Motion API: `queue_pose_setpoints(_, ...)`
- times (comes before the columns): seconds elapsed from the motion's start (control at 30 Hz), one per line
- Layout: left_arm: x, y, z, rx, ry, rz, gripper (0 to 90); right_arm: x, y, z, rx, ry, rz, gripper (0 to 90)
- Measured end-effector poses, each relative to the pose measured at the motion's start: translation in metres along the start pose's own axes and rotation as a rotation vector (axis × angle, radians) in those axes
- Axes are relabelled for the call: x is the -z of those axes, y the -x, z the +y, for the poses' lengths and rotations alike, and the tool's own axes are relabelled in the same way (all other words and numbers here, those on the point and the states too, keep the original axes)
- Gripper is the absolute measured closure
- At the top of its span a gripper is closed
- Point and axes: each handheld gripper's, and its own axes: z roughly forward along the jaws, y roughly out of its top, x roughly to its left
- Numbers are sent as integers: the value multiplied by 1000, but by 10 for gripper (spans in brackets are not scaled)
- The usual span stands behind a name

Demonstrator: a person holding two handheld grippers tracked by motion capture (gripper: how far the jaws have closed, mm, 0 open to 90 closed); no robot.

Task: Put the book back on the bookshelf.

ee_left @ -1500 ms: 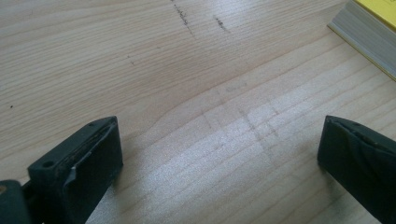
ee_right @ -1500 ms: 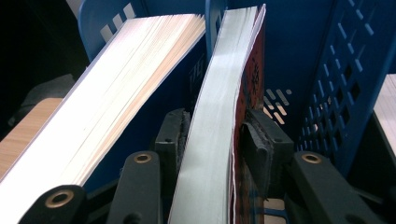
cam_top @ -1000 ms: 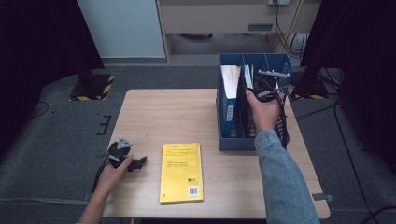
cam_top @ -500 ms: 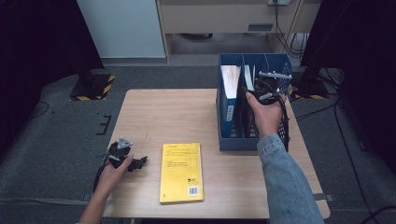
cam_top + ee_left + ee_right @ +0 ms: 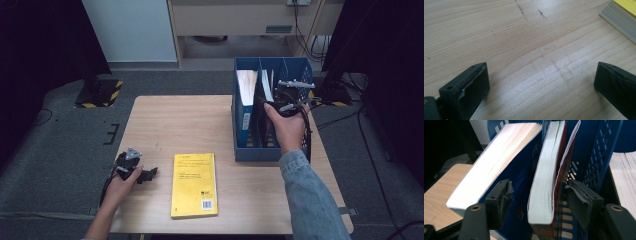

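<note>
A person sits at a light wooden desk (image 5: 200, 125) with a two-jaw gripper in each hand, filing books into a blue slotted file rack (image 5: 272, 150) that stands at the desk's right side. The work looks partly done: two books already stand in the rack, and one yellow book (image 5: 195, 185) lies flat on the desk near the front edge, apparently the one left to file. The right gripper (image 5: 541, 195) is up at the rack, its jaws on either side of a thin red-covered book (image 5: 546, 187) that stands on edge in the middle compartment, white page edges facing the camera. The jaws have just been opening and now stand about half apart, with a gap on both sides of the book, so it looks released and standing by itself, leaning slightly against the divider. Just beside it, in the next compartment, a thicker blue-covered book (image 5: 494, 170) leans at a stronger tilt. The left gripper (image 5: 541, 82) rests low over bare desk at the front left, jaws wide apart and holding nothing; a corner of the yellow book shows near it, but apart. The yellow book is a paperback, closed, cover up, with dark print and a barcode near its lower edge, lying square to the desk between the two hands.
</note>
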Motion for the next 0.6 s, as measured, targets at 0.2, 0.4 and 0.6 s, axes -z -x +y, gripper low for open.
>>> queue_pose_setpoints(0.2,0,0,0,1,1,0,0,7,4,-2,-4,-11,10,296)
queue_pose_setpoints(0.4,0,0,0,1,0,0,0,11,4,-9,20,-23,33,258)
queue_pose_setpoints(0.6,0,0,0,1,1,0,0,14,3,-14,43,-28,39,220)
